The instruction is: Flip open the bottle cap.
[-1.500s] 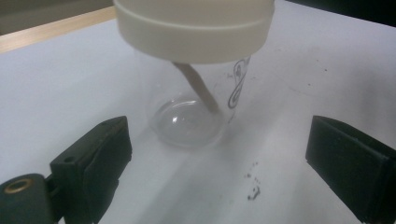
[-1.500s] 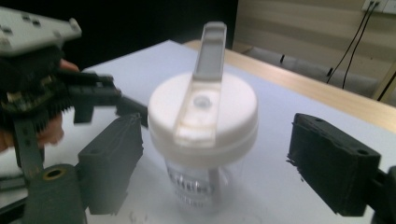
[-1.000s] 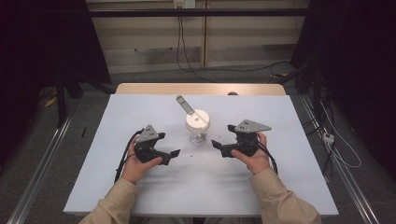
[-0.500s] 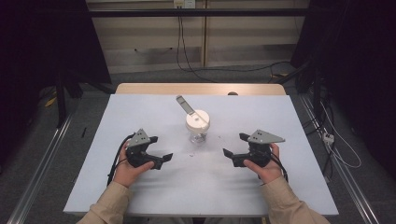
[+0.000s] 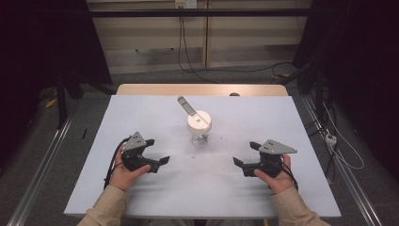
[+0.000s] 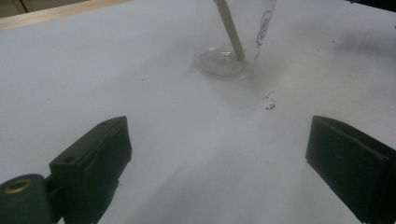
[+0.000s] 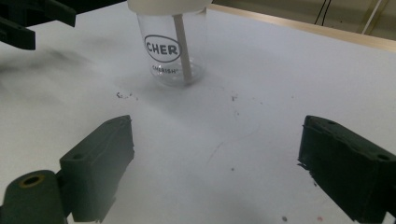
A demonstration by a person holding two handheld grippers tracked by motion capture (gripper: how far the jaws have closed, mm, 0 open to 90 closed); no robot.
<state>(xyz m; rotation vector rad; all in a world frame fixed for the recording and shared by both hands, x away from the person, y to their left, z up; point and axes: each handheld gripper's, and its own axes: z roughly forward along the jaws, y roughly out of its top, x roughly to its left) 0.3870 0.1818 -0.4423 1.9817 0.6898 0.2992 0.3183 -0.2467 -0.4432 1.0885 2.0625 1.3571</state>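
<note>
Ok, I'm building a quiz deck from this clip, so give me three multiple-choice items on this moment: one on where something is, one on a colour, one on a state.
1. Where does the clear cup stand?
A. Between the two grippers, farther up the table
B. Under the left gripper
C. At the table's right edge

2. What colour is the cup's lid?
A. Red
B. White
C. Black

3. How are the left gripper and right gripper?
A. Both clamped on the cup
B. One holds the straw
C. Both open, holding nothing

Answers: 1 A, the high view shows it mid-table beyond both grippers. 2 B, the lid looks white from above. 3 C, each gripper view shows the jaws spread over bare table.
</note>
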